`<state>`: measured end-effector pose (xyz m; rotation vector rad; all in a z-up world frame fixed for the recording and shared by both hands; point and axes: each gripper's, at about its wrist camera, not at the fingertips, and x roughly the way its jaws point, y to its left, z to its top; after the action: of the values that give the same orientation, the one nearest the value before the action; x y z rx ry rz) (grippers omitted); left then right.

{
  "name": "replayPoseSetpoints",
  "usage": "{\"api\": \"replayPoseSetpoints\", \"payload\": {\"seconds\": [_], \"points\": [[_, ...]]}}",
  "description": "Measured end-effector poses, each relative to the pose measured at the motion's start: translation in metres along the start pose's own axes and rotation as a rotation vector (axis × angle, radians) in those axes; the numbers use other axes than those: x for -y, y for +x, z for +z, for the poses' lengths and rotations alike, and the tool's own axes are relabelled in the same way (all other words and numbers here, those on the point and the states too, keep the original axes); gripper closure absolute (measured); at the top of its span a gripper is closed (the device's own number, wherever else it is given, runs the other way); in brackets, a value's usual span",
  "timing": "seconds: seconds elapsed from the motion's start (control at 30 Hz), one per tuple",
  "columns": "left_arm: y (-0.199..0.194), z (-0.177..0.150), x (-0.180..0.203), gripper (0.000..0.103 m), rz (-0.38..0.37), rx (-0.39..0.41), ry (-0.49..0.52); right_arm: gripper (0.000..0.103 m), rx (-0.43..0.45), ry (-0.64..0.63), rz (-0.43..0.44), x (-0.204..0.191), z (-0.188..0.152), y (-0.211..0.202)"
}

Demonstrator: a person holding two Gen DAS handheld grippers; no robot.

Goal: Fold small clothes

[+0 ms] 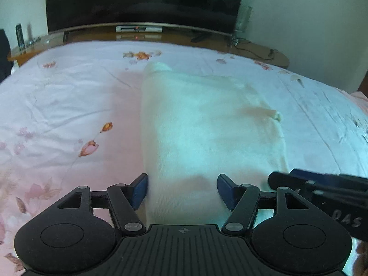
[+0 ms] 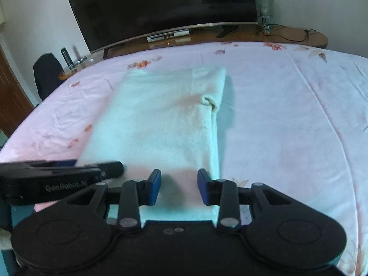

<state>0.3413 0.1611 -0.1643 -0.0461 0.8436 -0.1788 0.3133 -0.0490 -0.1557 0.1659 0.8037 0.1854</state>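
Our left gripper [image 1: 182, 189] sits low over the near end of the white folded garment [image 1: 207, 126], jaws spread, nothing pinched. Our right gripper [image 2: 179, 187] is level alongside, also spread. Garment lies lengthwise on the floral bedsheet [image 2: 287, 126]. Only the right view shows the chair [image 2: 46, 73].
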Motion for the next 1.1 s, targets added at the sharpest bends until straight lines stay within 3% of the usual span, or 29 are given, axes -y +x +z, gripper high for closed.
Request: {"api": "replayPoseSetpoints", "payload": {"seconds": [0.17, 0.33, 0.43, 0.5, 0.53, 0.6, 0.7, 0.87, 0.97, 1.1], "points": [[-0.028, -0.001, 0.008, 0.038, -0.024, 0.014, 0.031, 0.053, 0.061, 0.028, -0.014, -0.006, -0.008, -0.039], [-0.055, -0.006, 0.019, 0.038, -0.050, 0.026, 0.066, 0.040, 0.080, 0.052, -0.038, -0.003, -0.019, -0.071], [-0.070, -0.010, 0.023, 0.038, -0.056, 0.025, 0.067, 0.039, 0.072, 0.072, -0.042, 0.000, -0.025, -0.087], [-0.083, -0.014, 0.026, 0.034, -0.051, 0.028, 0.067, 0.030, 0.061, 0.087, -0.026, 0.002, -0.029, -0.096], [-0.091, -0.016, 0.027, 0.022, -0.047, 0.031, 0.064, 0.026, 0.058, 0.091, -0.018, 0.003, -0.031, -0.101], [-0.110, -0.022, 0.029, 0.008, -0.020, 0.067, 0.064, 0.025, 0.060, 0.093, -0.010, 0.003, -0.034, -0.112], [-0.137, -0.029, 0.033, 0.008, 0.026, 0.115, 0.082, 0.015, 0.060, 0.095, -0.002, 0.001, -0.037, -0.130], [-0.176, -0.039, 0.037, 0.007, 0.080, 0.124, 0.040, 0.001, 0.066, 0.084, 0.012, 0.002, -0.043, -0.167], [-0.200, -0.049, 0.046, 0.007, 0.112, 0.140, 0.031, 0.001, 0.062, 0.085, 0.028, 0.006, -0.049, -0.189], [-0.234, -0.068, 0.062, 0.007, 0.122, 0.137, 0.012, 0.001, 0.056, 0.081, -0.021, 0.010, -0.058, -0.225]]}}
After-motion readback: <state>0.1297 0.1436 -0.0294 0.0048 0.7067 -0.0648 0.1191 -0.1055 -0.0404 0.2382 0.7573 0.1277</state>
